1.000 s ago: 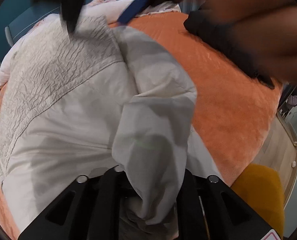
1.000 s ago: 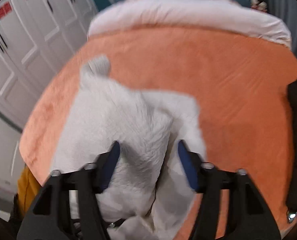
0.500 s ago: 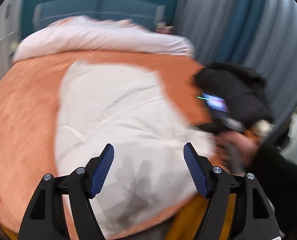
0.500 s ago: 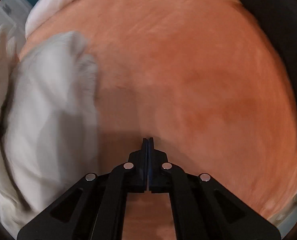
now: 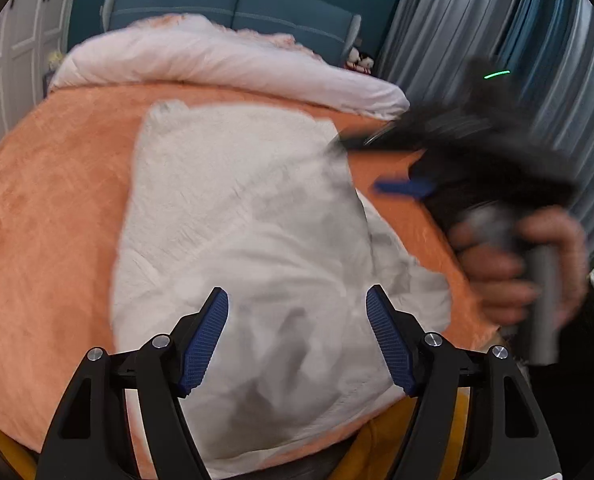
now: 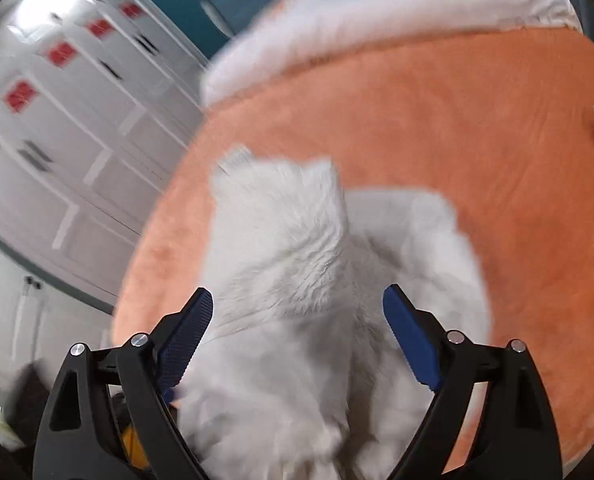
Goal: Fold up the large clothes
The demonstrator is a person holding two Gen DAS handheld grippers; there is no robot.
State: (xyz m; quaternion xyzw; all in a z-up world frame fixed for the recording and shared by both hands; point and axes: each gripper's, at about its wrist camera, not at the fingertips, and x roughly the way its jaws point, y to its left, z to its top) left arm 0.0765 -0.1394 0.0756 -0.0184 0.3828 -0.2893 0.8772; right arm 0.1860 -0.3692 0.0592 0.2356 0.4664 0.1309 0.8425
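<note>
Your left gripper (image 5: 297,336) hangs with jaws apart and your right gripper (image 6: 297,336), jaws just opened and gripping nothing, hovers over the white garment (image 5: 237,220) lying crumpled on the orange bedspread (image 5: 49,200), with a white duvet (image 5: 217,60) heaped beyond.

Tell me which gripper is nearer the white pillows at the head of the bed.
Right. Right gripper reaches past the white garment toward the white pillows; left gripper hovers over the garment's near end.

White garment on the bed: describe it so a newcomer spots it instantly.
Find the bed with the orange blanket. The white garment lies spread across its middle. Unlike the rolled white duvet by the headboard, it is flat, crinkled and nearest the cameras.
</note>
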